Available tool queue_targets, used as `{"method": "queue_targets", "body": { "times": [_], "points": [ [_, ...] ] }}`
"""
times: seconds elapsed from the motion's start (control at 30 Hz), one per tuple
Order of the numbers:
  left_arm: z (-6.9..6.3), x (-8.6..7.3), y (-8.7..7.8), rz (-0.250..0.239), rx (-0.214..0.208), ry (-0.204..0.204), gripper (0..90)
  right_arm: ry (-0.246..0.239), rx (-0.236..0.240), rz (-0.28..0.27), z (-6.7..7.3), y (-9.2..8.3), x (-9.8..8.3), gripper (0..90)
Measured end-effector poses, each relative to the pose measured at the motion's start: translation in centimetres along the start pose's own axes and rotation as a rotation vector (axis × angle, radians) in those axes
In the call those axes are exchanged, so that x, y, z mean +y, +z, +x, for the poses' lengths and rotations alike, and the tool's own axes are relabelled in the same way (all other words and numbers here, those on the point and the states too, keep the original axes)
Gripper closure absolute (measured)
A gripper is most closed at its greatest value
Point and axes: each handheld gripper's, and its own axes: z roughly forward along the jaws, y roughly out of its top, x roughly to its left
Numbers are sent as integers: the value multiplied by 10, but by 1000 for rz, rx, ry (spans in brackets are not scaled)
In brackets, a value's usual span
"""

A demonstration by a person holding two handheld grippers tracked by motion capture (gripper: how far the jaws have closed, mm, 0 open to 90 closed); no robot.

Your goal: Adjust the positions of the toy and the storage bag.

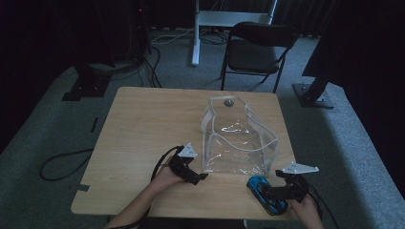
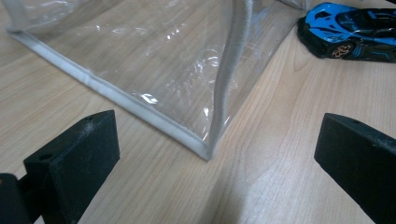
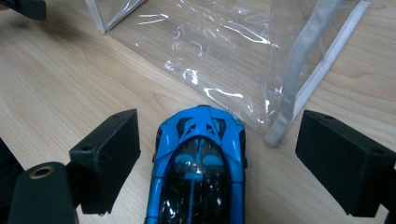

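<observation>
1. The right gripper has its jaws spread wide on either side of the blue toy car, which lies on the wooden table at about 5 o'clock of the table top in the high view. In the right gripper view neither jaw touches the car. Closing off-centre could push one pad against the car first and roll it away on its wheels.

2. The clear plastic bag stands just beside the car, at its 11 o'clock in the high view. Its white-trimmed corner and strap lie between the car's nose and the far jaw (a likely snag). A closing jaw could catch that trim and drag the bag.

3. The left gripper is also spread open and holds nothing, with the bag's lower corner in front of it in its own view. The film looks thin and floppy, so a pinch there may slip or collapse the wall.

4. The car sits near the table's near edge, so a nudge toward 6 o'clock could send it off.
</observation>
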Motion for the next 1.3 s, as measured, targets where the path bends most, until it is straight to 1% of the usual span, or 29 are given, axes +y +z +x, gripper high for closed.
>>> {"method": "queue_targets", "body": {
  "times": [0.03,0.1,0.13,0.2,0.23,0.27,0.3,0.37,0.43,0.47,0.5,0.57,0.67,0.73,0.8,0.9,1.0,1.03,1.13,1.27,1.3],
  "points": [
    [0,-1,-1,-8,9,-2,6,6,3,0,2,-1,-1,131],
    [0,-2,-5,-13,37,14,7,12,6,-8,4,-3,-3,131],
    [0,-3,-7,-13,47,17,6,20,15,-10,5,-5,-4,131],
    [0,-5,-10,-17,54,15,6,24,22,-14,7,-6,-4,131],
    [1,-7,-15,-20,61,12,6,23,25,-18,8,-7,-5,130],
    [2,-9,-17,-22,66,4,7,18,17,-25,11,-7,-7,130],
    [2,-10,-19,-17,69,3,7,19,22,-18,12,-7,-8,130],
    [3,-14,-23,-11,80,1,7,5,6,-19,15,-6,-10,130],
    [6,-17,-28,2,91,1,7,14,13,-17,15,-6,-11,128],
    [7,-20,-30,0,99,-4,6,16,13,-24,16,-6,-11,128],
    [8,-22,-33,-6,103,-13,6,21,16,-31,16,-6,-12,128],
    [12,-27,-39,-1,121,-22,6,36,36,-31,15,-5,-12,127],
    [17,-35,-49,-5,144,-56,6,25,11,-2,18,-3,-12,124],
    [21,-38,-55,-4,155,-69,6,21,11,14,20,-1,-13,123],
    [24,-41,-63,-10,165,-83,6,27,43,14,19,0,-14,123],
    [28,-47,-74,-21,186,-99,6,40,68,21,19,1,-15,123],
    [32,-55,-86,-26,216,-119,6,43,73,21,20,1,-15,123],
    [33,-59,-91,-24,231,-120,6,39,67,20,20,1,-15,122],
    [36,-68,-98,-19,248,-134,6,44,66,17,20,1,-16,117],
    [40,-78,-107,-23,274,-157,6,38,71,26,21,3,-17,117],
    [41,-80,-109,-19,280,-158,6,33,66,28,22,4,-16,117]
  ]
}}
